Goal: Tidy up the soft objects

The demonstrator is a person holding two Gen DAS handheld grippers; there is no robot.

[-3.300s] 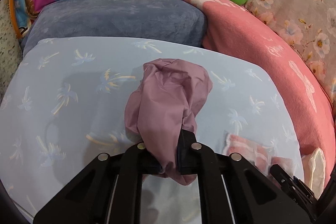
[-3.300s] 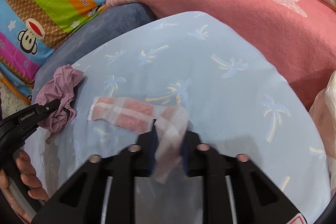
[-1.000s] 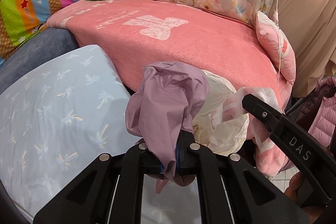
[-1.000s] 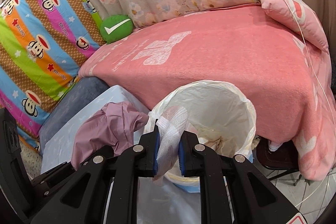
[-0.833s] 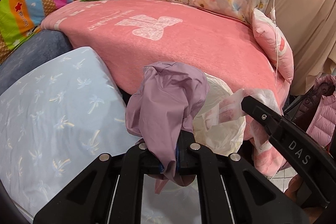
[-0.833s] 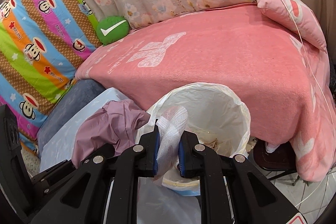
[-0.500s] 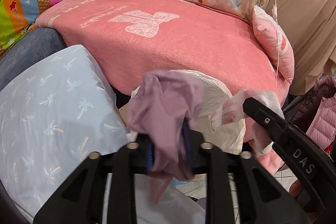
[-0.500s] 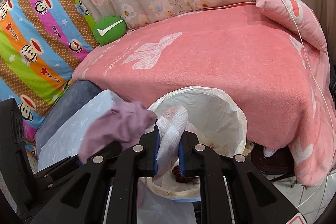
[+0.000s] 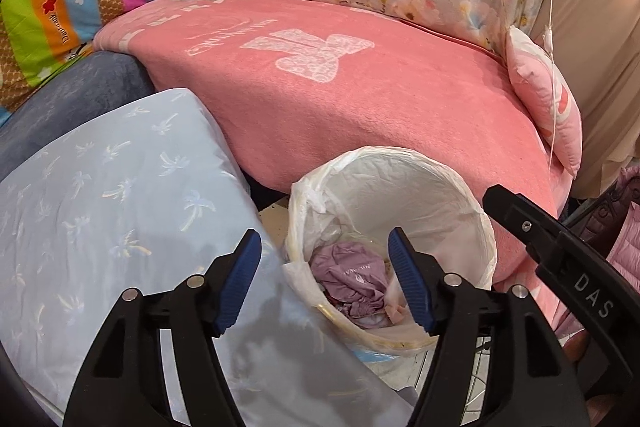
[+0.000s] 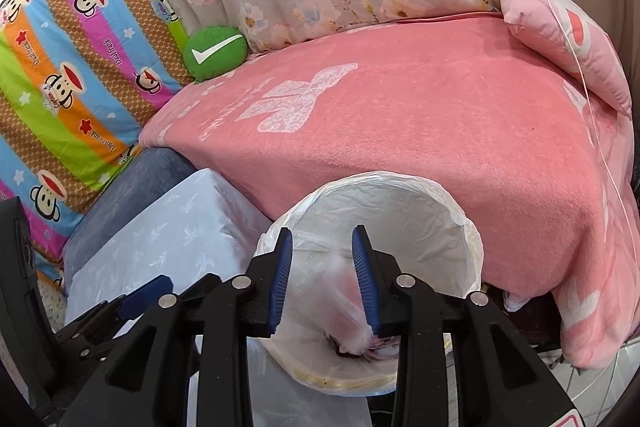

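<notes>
Crumpled mauve cloth [image 9: 352, 283] lies inside lined bin [image 9: 476, 223].

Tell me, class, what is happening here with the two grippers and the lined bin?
A person holds a gripper in each hand over a bin lined with a white bag, beside a pink blanket. The left gripper has its jaws opening with nothing between them; a crumpled purple cloth lies in the bin. The right gripper is also opening its jaws, and a blurred pink-and-white cloth is slipping down between them towards the bin.
</notes>
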